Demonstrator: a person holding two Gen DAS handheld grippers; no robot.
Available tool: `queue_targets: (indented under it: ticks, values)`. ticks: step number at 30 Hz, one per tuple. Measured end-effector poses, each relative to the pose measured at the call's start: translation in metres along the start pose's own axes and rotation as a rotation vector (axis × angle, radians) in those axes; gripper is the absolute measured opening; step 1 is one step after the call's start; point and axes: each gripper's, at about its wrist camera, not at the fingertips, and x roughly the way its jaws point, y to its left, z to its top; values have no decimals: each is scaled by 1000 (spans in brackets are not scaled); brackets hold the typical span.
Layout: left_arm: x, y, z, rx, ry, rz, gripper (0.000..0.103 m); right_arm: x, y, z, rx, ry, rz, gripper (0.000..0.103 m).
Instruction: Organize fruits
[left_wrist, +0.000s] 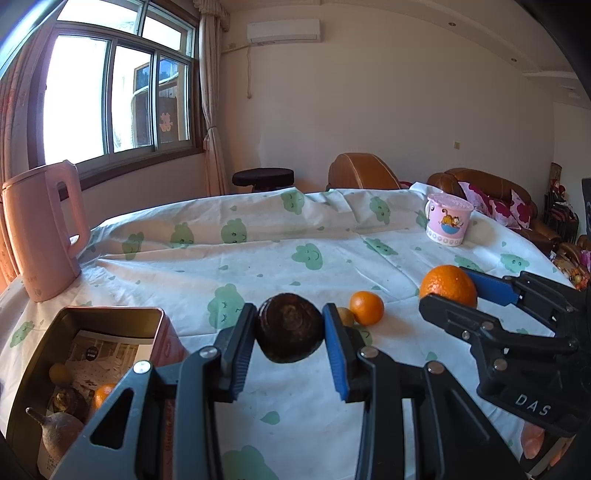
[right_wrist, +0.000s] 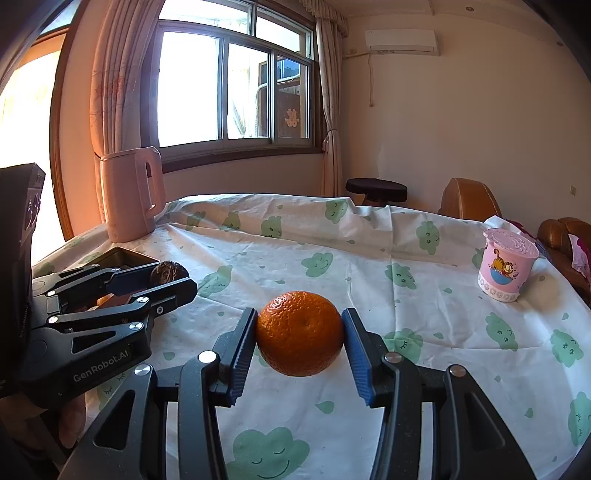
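My left gripper (left_wrist: 290, 328) is shut on a dark brown round fruit (left_wrist: 290, 326) and holds it above the table, right of an open metal tin (left_wrist: 110, 317). The tin holds a small orange, a yellowish fruit, a dark fruit and a brown pear-shaped one. My right gripper (right_wrist: 300, 334) is shut on a large orange (right_wrist: 300, 332); it also shows in the left wrist view (left_wrist: 448, 286). A small mandarin (left_wrist: 366, 307) and a smaller yellowish fruit (left_wrist: 347, 315) lie on the cloth between the grippers. The left gripper shows in the right wrist view (right_wrist: 170, 280) over the tin.
A pink kettle (left_wrist: 44, 229) stands at the table's far left corner. A pink cartoon cup with a lid (left_wrist: 447, 219) stands at the far right. The table has a white cloth with green clouds (left_wrist: 258, 258). A stool and brown sofas stand behind it.
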Motion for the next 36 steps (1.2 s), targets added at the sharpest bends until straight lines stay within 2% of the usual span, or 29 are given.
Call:
queue_targets:
  ticks: [36]
  values:
    - [-23, 5, -1, -22, -121, 15, 38, -20, -1, -2, 5, -112, 5, 49]
